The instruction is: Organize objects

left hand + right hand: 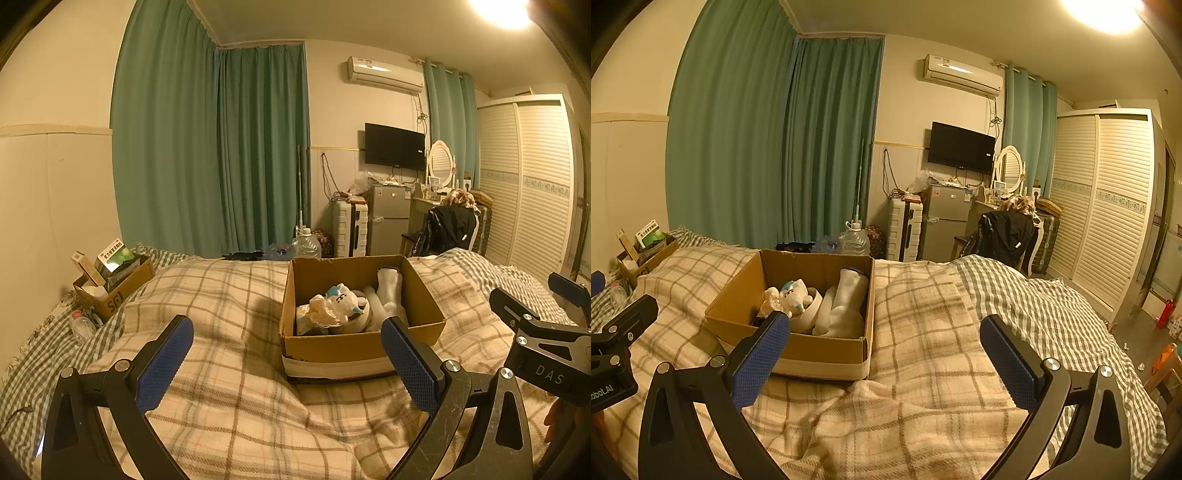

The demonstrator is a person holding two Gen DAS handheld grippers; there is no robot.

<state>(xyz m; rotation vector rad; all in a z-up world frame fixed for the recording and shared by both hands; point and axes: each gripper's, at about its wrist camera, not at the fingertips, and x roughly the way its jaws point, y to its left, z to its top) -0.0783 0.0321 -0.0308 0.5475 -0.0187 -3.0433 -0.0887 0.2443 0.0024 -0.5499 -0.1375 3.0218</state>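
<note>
- Cardboard box (360, 343), open-topped, sits on the plaid blanket (229, 295) covering the bed; in the right wrist view the same box (827, 350) lies left of centre.
- Box contents: a small white plush toy (345, 295) with a blue tuft, crumpled cream fabric (319, 310) just beside it on the left, and white rolled socks (389, 291) leaning against the right-hand wall of the box.
- Left gripper (286, 363): jaws spread wide apart, nothing between the blue pads (166, 363). It hovers above the blanket, near the front wall of the box.
- Right gripper (886, 363): jaws likewise wide apart and empty, held over the blanket to the right of the box. Its left pad overlaps the box's near corner in the right wrist view; contact cannot be determined.
- Second, smaller cardboard box (118, 284) stands at the left edge of the bed against the wall, holding upright cartons, one with a green label (112, 258).
- Background: green curtains (207, 147), wall-mounted television (394, 146), air conditioner (384, 74), white louvred wardrobe (524, 177).
</note>
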